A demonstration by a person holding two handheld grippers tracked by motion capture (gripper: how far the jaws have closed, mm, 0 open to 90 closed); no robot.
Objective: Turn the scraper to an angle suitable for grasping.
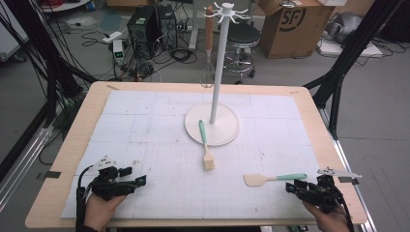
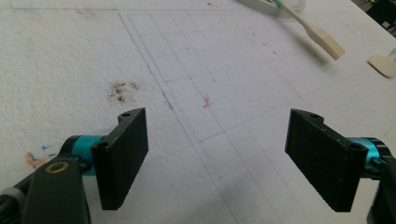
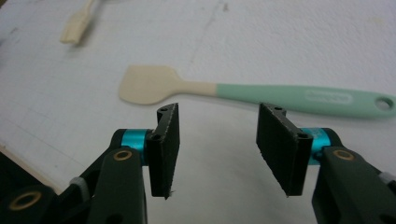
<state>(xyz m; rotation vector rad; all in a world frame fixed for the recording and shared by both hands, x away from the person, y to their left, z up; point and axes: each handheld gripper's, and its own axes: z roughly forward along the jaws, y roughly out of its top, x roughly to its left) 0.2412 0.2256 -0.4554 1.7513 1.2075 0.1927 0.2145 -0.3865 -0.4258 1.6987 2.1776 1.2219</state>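
A cream spatula with a mint-green handle (image 1: 273, 178) (image 3: 243, 89) lies flat on the white mat near the front right. My right gripper (image 1: 291, 187) (image 3: 217, 144) sits just behind it, open, its jaws empty and apart from the handle. A basting brush with a green handle (image 1: 206, 145) (image 2: 317, 33) lies with its handle on the white rack base (image 1: 227, 129) and its cream bristles on the mat. A whisk with a wooden handle (image 1: 208, 48) hangs from the white rack pole (image 1: 218, 63). My left gripper (image 1: 138, 181) (image 2: 217, 161) rests open and empty at the front left.
The white gridded foam mat (image 1: 159, 125) covers most of the wooden table (image 1: 77, 140). Dark stains (image 2: 120, 89) mark the mat ahead of the left gripper. Beyond the table stand a stool (image 1: 241, 36), a cardboard box (image 1: 290, 24) and computers with cables (image 1: 145, 29).
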